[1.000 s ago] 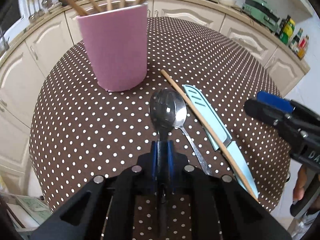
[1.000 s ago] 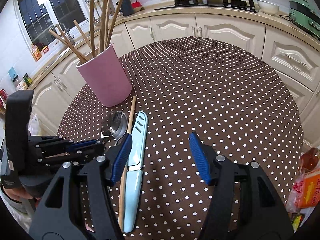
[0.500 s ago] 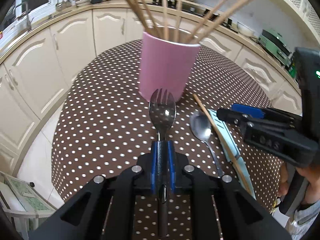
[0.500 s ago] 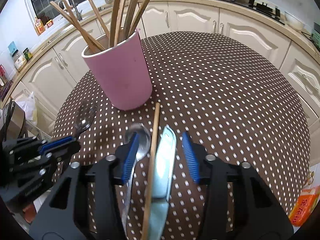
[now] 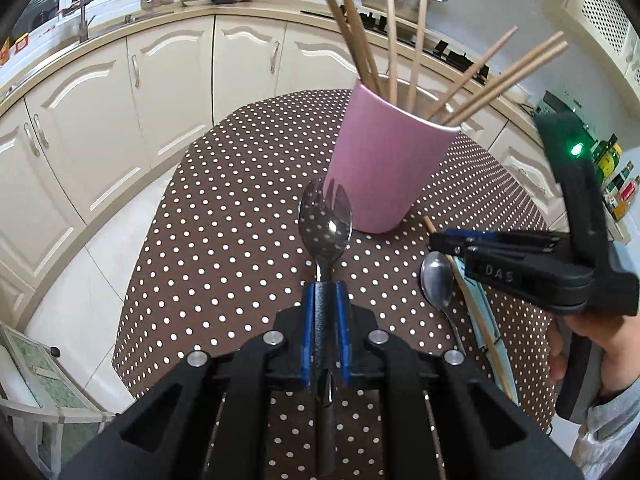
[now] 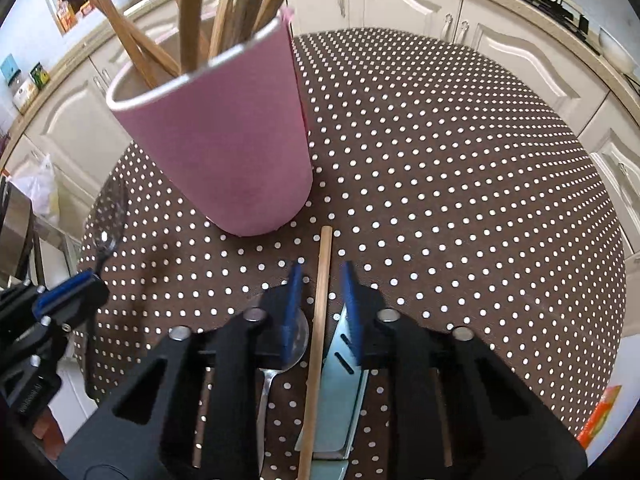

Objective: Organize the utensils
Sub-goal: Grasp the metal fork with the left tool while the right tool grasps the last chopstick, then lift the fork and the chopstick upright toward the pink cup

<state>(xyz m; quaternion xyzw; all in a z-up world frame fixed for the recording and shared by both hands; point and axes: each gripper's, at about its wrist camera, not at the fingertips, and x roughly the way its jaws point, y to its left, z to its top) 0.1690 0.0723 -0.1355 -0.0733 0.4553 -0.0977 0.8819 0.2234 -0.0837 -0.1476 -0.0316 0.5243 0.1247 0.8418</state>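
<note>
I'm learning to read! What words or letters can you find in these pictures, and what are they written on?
"DAS": raised letters on the side of the right gripper, seen from the left wrist camera.
Vertical print on the left gripper body, in the right wrist camera: too small and blurred to read.
Labels on the bottles and boxes on the counter: too small to read.

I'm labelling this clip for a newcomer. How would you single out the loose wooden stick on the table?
Find the tall pink cup of wooden sticks on the brown polka-dot tablecloth. Just in front of it three utensils lie side by side. The loose wooden chopstick is the middle one, between a metal spoon and a pale blue knife, straddled by the right gripper.
</note>
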